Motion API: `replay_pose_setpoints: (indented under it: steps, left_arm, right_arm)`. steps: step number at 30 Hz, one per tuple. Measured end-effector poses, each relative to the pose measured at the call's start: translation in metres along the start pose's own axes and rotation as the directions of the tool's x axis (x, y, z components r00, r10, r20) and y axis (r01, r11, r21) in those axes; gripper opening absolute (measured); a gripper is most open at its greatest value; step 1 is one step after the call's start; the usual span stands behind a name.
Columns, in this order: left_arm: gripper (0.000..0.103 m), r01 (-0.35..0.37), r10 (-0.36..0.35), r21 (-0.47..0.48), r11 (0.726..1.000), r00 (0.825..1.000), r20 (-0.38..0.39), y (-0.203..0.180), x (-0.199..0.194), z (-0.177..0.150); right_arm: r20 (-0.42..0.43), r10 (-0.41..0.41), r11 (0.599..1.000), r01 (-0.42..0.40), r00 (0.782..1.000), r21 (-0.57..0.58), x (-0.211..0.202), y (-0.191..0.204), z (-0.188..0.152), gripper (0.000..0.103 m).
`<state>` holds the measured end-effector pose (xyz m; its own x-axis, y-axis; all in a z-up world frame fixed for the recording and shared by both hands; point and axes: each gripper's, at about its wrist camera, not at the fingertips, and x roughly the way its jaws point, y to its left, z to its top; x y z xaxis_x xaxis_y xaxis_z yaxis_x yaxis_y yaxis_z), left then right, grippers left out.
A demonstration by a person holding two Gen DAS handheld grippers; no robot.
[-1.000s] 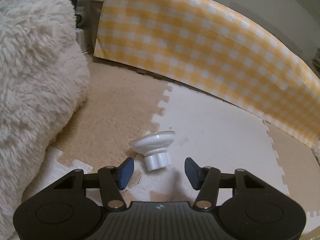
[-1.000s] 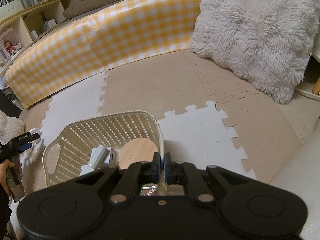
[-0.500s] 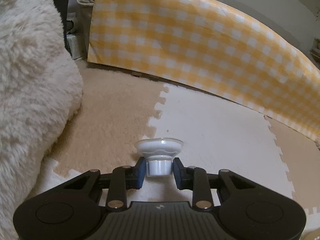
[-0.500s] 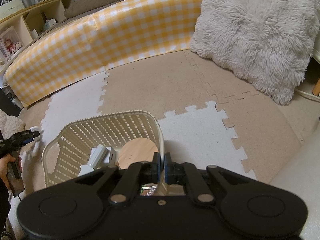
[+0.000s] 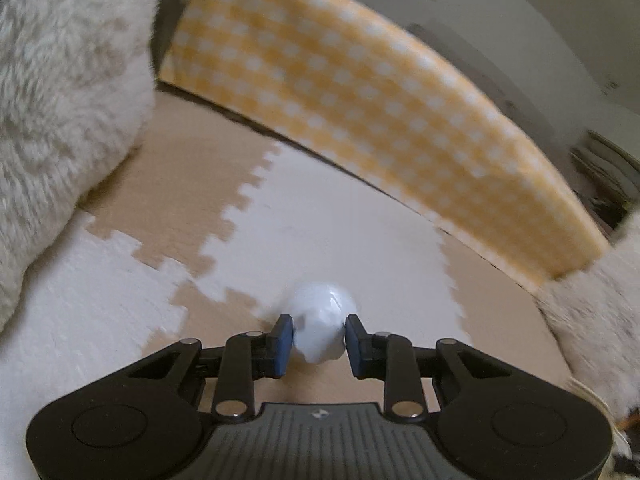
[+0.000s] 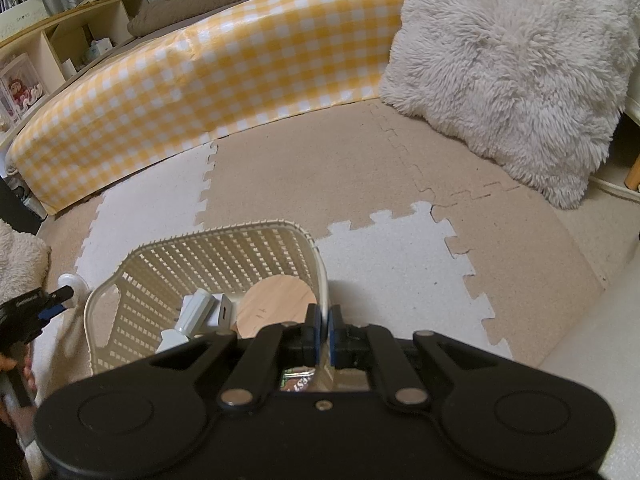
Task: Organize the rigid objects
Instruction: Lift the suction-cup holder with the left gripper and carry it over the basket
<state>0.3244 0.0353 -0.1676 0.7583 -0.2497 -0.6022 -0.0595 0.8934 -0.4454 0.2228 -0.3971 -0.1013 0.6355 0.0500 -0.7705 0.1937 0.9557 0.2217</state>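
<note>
My left gripper (image 5: 319, 338) is shut on a small white plastic piece (image 5: 321, 326) with a round flared top, held above the foam floor mat. It also shows in the right wrist view (image 6: 72, 282), just left of the basket. My right gripper (image 6: 324, 334) is shut on the near right rim of a cream lattice basket (image 6: 208, 252). Inside the basket lie a round wooden disc (image 6: 272, 308) and a white bottle-like item (image 6: 192, 312).
A yellow checked padded barrier (image 6: 192, 92) runs along the back. A fluffy cream cushion (image 6: 516, 72) lies at the right in the right wrist view, another fluffy cushion (image 5: 60, 100) at the left in the left wrist view. The floor is beige and white puzzle mats (image 6: 400, 272).
My left gripper closed on the white piece, lifted it off the mat and swung right toward the basket. My right gripper kept its hold on the basket rim.
</note>
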Motion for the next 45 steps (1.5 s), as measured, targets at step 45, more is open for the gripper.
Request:
replay_pose_setpoints:
  steps: [45]
  left_arm:
    - [0.029, 0.405, -0.311, 0.237, 0.883, 0.883, -0.351, -0.224, -0.032, -0.092]
  right_arm:
    - [-0.005, 0.012, 1.0, -0.012, 1.0, 0.009, 0.0, -0.002, 0.0, 0.004]
